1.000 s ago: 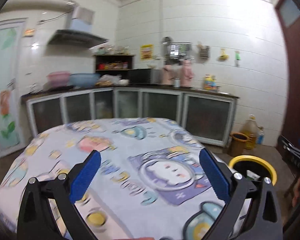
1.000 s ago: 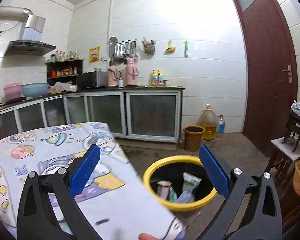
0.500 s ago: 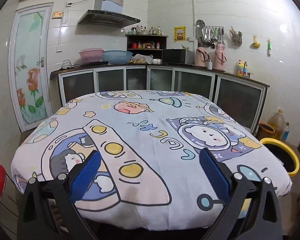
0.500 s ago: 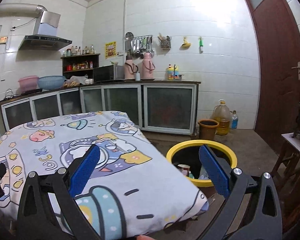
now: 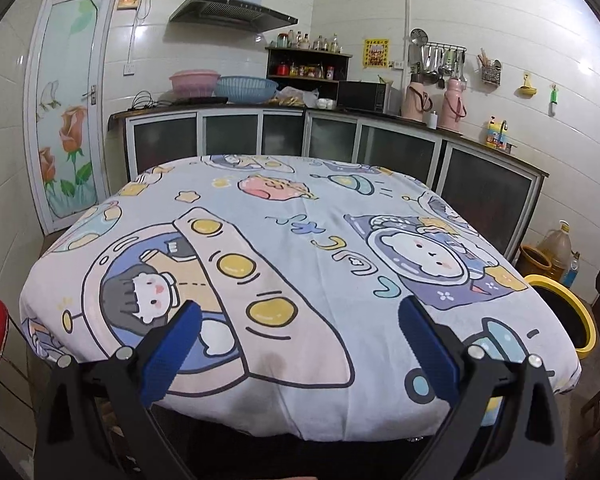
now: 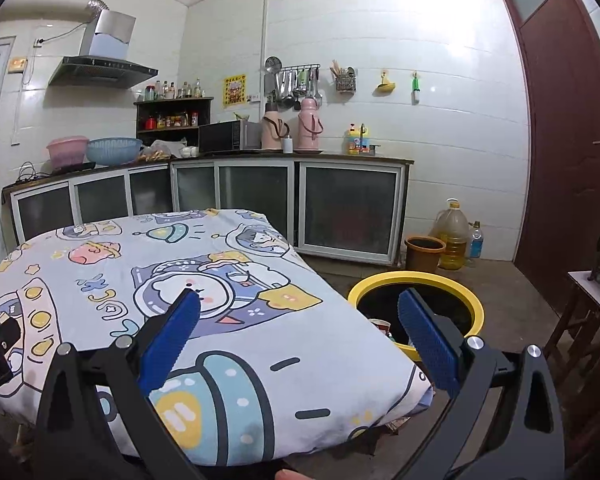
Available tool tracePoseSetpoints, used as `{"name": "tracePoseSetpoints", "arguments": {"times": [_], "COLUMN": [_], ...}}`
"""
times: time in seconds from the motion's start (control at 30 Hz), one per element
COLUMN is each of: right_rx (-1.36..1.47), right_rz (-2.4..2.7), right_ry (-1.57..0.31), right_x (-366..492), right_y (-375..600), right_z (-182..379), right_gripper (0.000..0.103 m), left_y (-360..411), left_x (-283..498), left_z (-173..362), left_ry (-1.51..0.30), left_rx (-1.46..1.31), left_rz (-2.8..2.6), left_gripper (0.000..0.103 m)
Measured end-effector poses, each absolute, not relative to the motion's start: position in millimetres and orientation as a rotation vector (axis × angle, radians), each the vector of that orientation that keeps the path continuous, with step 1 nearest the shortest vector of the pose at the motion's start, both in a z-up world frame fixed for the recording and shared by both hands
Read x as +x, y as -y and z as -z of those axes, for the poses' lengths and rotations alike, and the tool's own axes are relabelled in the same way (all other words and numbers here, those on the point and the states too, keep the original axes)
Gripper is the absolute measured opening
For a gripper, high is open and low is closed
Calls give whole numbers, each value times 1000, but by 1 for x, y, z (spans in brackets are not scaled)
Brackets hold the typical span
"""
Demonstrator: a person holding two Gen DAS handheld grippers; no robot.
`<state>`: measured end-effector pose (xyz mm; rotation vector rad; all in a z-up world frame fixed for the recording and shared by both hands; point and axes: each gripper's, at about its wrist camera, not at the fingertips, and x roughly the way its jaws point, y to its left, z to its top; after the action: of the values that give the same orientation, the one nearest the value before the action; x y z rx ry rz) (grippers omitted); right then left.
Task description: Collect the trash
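The yellow-rimmed trash bin (image 6: 416, 280) stands beside the cloth-covered counter (image 5: 300, 240); both grippers' jaws gape wide, empty.

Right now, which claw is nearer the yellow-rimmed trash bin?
Right. The right claw hangs over the table corner beside the yellow-rimmed trash bin; the left claw is farther along the table edge, the bin off to its right.

Yellow-rimmed trash bin (image 6: 416, 280) upright on floor beside table; trash inside
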<state>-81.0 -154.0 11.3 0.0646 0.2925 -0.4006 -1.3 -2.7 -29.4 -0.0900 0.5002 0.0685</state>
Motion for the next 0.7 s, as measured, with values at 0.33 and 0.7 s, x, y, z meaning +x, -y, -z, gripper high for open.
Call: {"name": "tracePoseSetpoints", "arguments": {"times": [0.33, 0.7], "right_rx": [56, 62], "right_rz": [379, 366], "right_ry": [-311, -332], "right_x": [-77, -74], "right_y": [149, 151], "right_z": [-7, -4], "right_gripper": [95, 95], "left_y": [3, 6], "left_x": [3, 3], "left_z": [33, 33], "left_ry": [-524, -529], "left_rx": [-88, -81], "left_rz": [-62, -56], "left_gripper": [95, 95]}}
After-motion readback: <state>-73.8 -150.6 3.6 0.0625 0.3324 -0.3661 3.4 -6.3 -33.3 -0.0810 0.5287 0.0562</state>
